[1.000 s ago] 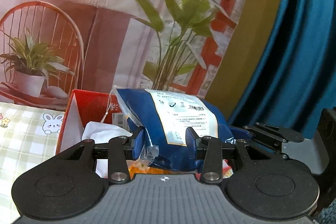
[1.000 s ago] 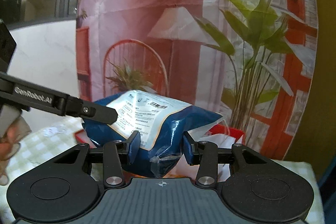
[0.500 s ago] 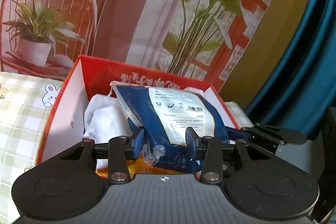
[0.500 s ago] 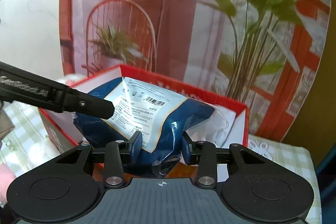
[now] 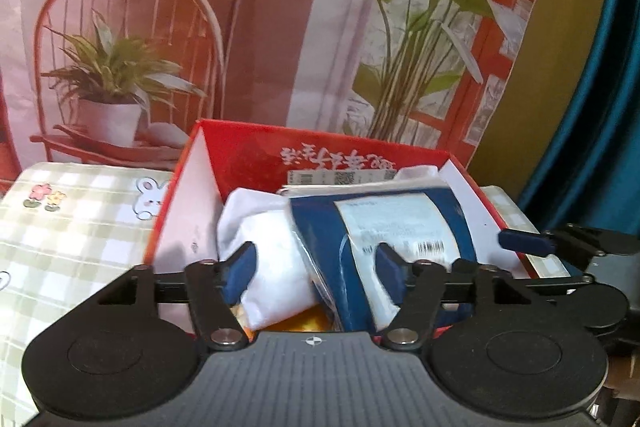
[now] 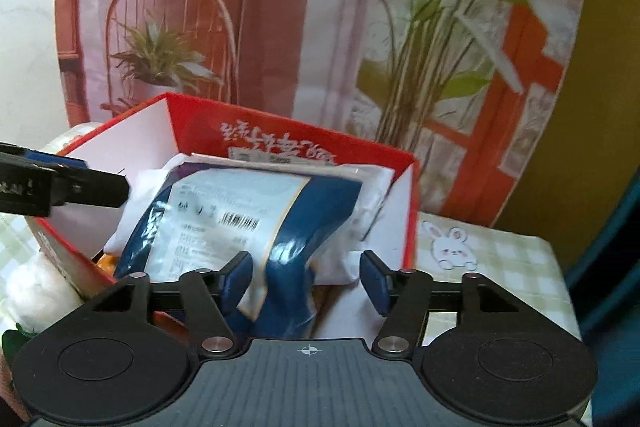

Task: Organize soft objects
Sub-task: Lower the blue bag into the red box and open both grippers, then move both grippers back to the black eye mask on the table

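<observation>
Two sets of tongs are working at one red box (image 5: pixel 248 151), which is sitting on a table covered with a green checked cloth (image 5: pixel 72 227). A blue packet (image 6: pixel 256 223) with a white printed label is lying inside the box, on top of a white cloth bundle (image 5: pixel 272 239) and something orange beneath.

Step in hand, as I judge it: letting go of the packet now that it is lying in the box.
- Left tongs (image 5: pixel 316 265) are opening; their right pad is sitting against the packet's face, while the left pad is standing clear over the white bundle, so nothing is being squeezed.
- Right tongs (image 6: pixel 306 277) are opening too; the packet's near end is lying between the jaws, with a gap showing at the right pad.

Pose: both tools are tilting downward into the box from the near side, close together, each one's fingers showing at the edge of the other's view.

Next move, by my reading: drawing both tongs back and up without snagging the slippery wrapper. A white fluffy item (image 6: pixel 36 291) is lying outside the box at its left corner and probably needs collecting next.
</observation>
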A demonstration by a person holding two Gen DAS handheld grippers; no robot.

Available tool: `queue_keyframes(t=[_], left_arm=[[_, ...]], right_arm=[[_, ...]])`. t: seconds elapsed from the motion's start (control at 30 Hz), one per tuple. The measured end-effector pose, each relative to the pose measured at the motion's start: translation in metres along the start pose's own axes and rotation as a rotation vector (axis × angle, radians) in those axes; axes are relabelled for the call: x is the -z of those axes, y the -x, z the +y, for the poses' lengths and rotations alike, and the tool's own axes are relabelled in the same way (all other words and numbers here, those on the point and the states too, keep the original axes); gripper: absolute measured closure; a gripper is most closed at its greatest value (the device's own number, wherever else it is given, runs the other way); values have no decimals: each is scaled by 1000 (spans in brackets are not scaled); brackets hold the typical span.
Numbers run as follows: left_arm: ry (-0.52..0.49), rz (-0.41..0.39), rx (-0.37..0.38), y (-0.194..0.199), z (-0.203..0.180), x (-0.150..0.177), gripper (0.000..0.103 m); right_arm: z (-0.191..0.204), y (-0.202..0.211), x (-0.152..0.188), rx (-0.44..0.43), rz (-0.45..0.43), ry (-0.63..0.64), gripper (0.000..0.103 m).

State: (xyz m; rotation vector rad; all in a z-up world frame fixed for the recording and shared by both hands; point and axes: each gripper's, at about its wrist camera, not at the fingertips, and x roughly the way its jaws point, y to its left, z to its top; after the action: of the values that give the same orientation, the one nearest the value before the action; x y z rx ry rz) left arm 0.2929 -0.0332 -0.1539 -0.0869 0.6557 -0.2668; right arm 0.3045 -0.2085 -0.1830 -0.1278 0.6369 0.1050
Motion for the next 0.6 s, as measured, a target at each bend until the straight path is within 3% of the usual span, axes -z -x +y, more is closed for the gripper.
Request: queue_keyframes(t=[0.17,0.23,0.33,0.6], left_arm=[[7,-24,-14,17,5,-1,11],[12,-23,-6,24,7,-1,3],[28,-28,-3,38,10,2,0],[33,-46,-31,74,17,26,0]], right_arm=[[-2,19,-1,-8,-36,-16,37],[-1,29,0,-29,-54,-13,24],[5,45,4,-41,-83,-5,3],[18,78,20,-90,-103,-36,0]])
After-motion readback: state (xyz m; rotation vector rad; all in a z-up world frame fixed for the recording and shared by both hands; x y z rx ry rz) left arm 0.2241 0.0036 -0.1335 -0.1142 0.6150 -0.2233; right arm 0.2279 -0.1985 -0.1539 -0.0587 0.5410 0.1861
